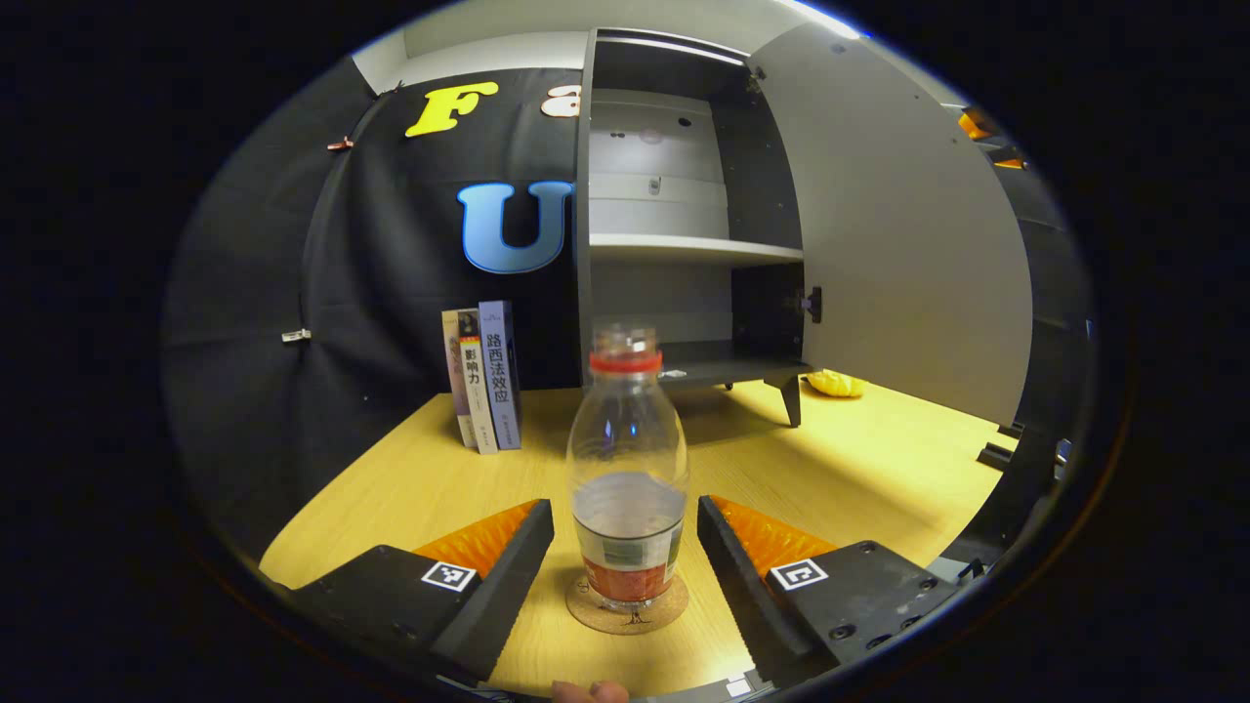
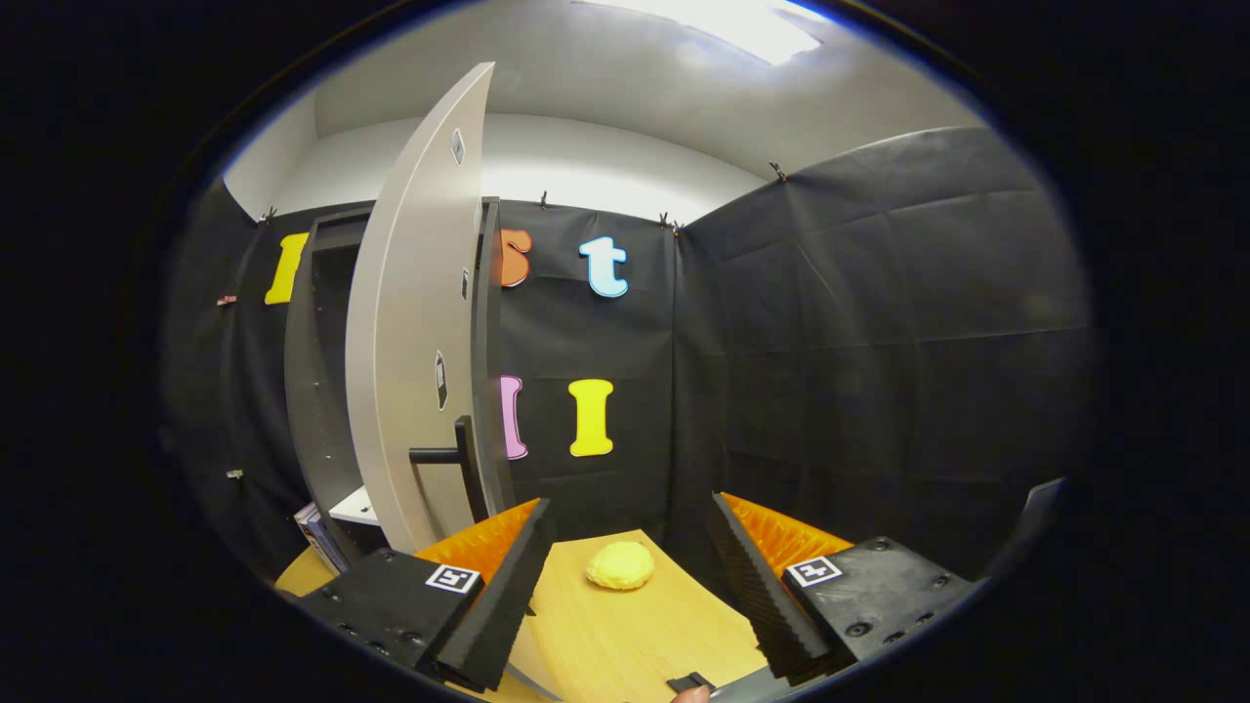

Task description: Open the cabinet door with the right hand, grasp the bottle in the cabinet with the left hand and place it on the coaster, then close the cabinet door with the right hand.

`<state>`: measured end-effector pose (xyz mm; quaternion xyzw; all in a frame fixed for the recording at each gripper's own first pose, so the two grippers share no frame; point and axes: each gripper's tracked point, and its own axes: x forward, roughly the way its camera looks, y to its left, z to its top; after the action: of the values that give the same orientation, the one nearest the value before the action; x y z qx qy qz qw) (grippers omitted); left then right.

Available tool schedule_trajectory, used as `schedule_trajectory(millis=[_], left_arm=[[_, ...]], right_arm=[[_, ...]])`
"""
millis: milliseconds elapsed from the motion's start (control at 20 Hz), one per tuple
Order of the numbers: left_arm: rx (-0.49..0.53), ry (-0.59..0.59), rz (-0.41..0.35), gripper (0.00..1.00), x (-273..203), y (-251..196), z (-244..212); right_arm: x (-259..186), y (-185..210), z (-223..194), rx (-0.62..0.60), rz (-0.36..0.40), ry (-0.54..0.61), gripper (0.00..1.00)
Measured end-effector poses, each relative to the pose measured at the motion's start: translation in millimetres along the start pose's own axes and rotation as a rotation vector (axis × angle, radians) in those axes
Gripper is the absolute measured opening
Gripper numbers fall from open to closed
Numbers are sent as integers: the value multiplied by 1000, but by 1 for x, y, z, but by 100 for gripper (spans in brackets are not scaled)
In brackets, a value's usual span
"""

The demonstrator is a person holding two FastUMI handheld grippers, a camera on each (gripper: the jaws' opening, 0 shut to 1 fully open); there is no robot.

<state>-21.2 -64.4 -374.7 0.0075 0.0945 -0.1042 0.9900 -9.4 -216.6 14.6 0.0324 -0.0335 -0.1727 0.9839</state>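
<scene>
Walls: black cloth [image 2: 879, 322], white wall above.
Table: pale wood [image 1: 859, 459].
Light: bright ceiling panel [image 2: 742, 21].

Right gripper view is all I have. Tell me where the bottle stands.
Observer: The bottle stands upright on the coaster, out of the cabinet.
Operator: Report the left claw.
Observer: The left claw is open, its fingers either side of the bottle with gaps.
Operator: Say what stands left of the cabinet.
Observer: Books, upright on the table against the booth wall.
</scene>
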Motion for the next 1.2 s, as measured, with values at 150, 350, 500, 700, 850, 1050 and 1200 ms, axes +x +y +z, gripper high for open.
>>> schedule_trajectory(millis=[150,350,500,700,850,1050,1200], left_arm=[[-10,-35,2,94,-20,-6,55],[-65,-75,-19,94,-40,-11,137],[-168,-83,-10,94,-51,-7,194],[-104,-152,80,94,-69,23,267],[-97,-144,110,94,-75,38,290],[-119,-152,109,92,-83,47,311],[-83,-138,123,92,-89,53,312]], right_arm=[[3,-4,2,9,23,-5,98],[10,-6,3,34,40,-11,97],[11,8,-4,28,83,9,98],[10,22,-6,-4,121,13,98],[10,24,-9,11,114,27,95],[2,34,-12,1,92,30,95],[-4,51,-13,31,109,42,97]])
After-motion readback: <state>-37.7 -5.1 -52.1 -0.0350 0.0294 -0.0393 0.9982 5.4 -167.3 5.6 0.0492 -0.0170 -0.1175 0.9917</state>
